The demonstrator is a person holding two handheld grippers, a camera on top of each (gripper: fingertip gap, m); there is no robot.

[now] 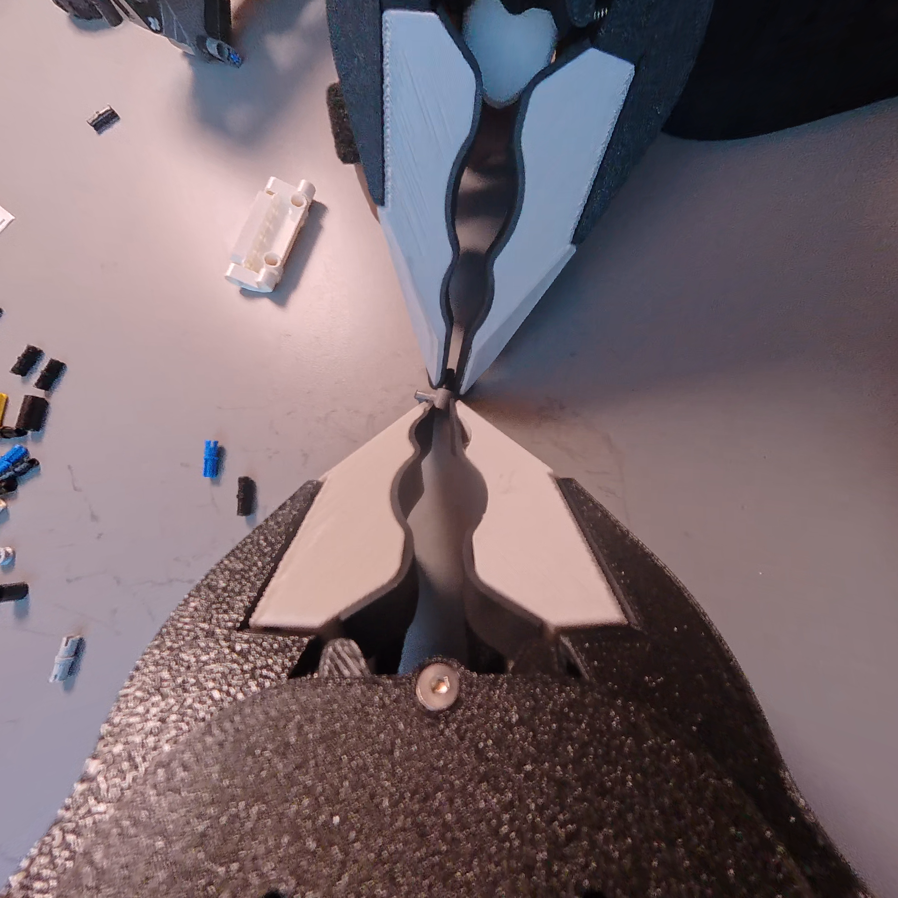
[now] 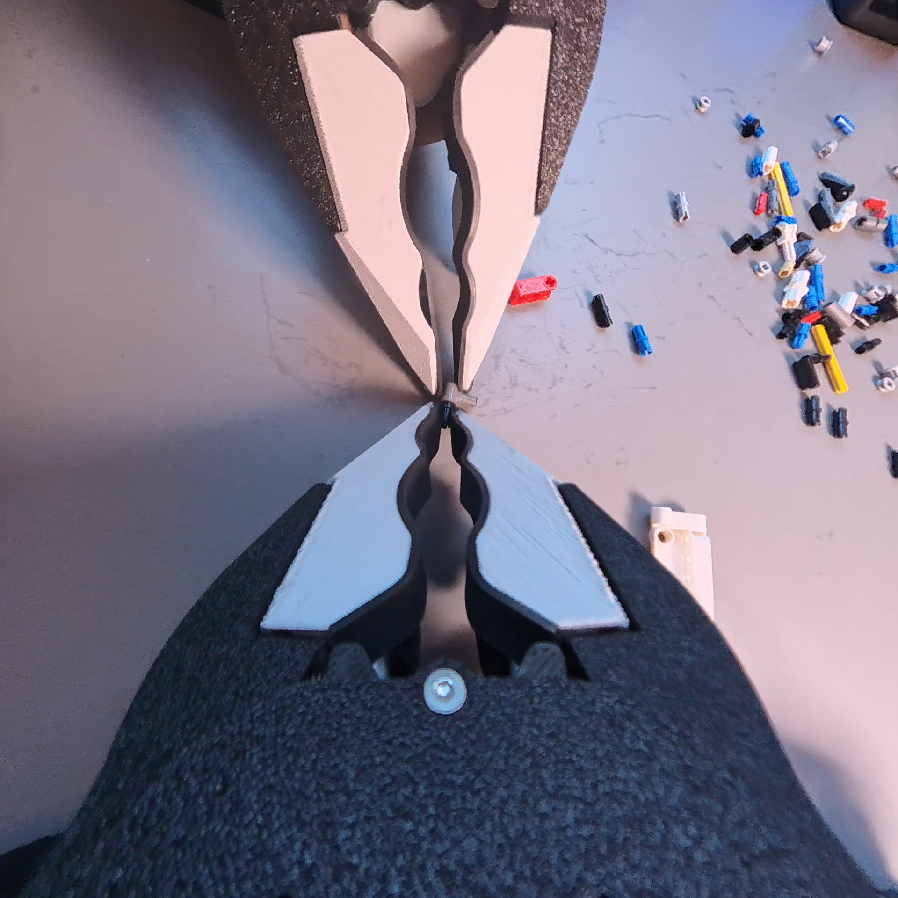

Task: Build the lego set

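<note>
No readable text, label, brand, number or sign before you in either wrist view, only a white paper scrap (image 1: 4,221) at the table's left edge, its dark marks too small and cut off for you to read

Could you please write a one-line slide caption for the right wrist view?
Right gripper and left gripper meet tip to tip, pinching a small grey connector above the table, loose pieces beside.
</note>
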